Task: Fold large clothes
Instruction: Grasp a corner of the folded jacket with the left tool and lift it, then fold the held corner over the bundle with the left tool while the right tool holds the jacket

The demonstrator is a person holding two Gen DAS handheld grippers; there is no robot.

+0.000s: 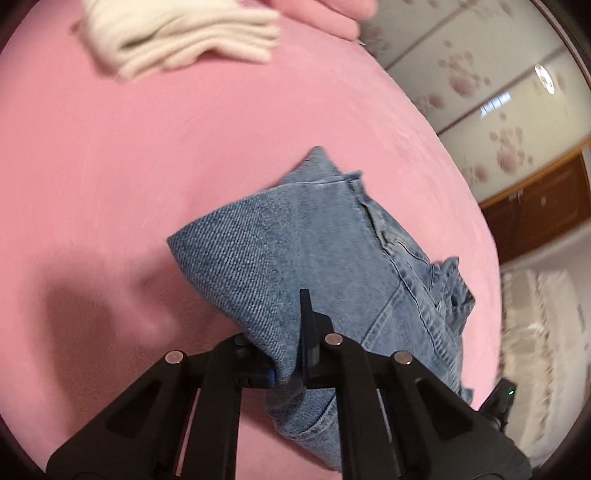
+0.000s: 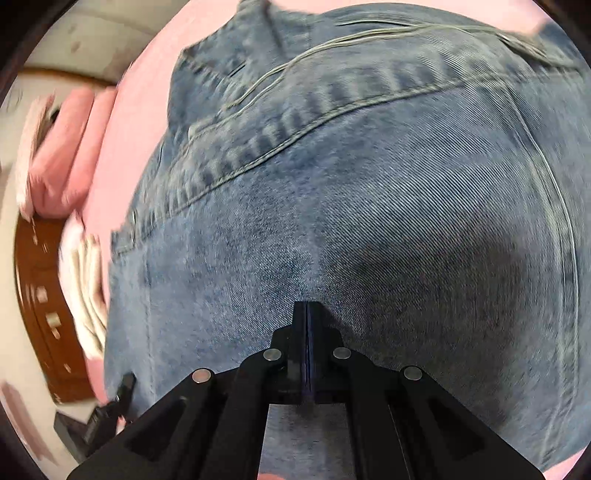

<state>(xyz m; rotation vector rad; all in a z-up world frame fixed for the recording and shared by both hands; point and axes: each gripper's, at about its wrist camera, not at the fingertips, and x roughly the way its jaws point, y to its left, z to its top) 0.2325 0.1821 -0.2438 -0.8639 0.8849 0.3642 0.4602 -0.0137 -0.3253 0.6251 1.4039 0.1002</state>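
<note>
Left wrist view shows a wide pink bedspread filling most of the picture, with pale cupboard doors printed with flowers and a brown wooden cabinet beyond its far edge. On the bedspread lie the blue jeans, bunched into a folded heap near the camera and trailing off toward the right edge of the bed. A folded cream garment sits well apart from them at the far side, just beside a pink folded cloth. The left gripper has its jaws pinched together on a fold of the jeans, the denim edge caught between the black fingers. From the right wrist view the jeans cover nearly the whole frame, a stitched seam running diagonally across them, with the pink bedspread showing only at the left and along the top. The right gripper is fully closed, its two fingers pressed flat against each other with no cloth visible between them, its tip just over the denim.
</note>
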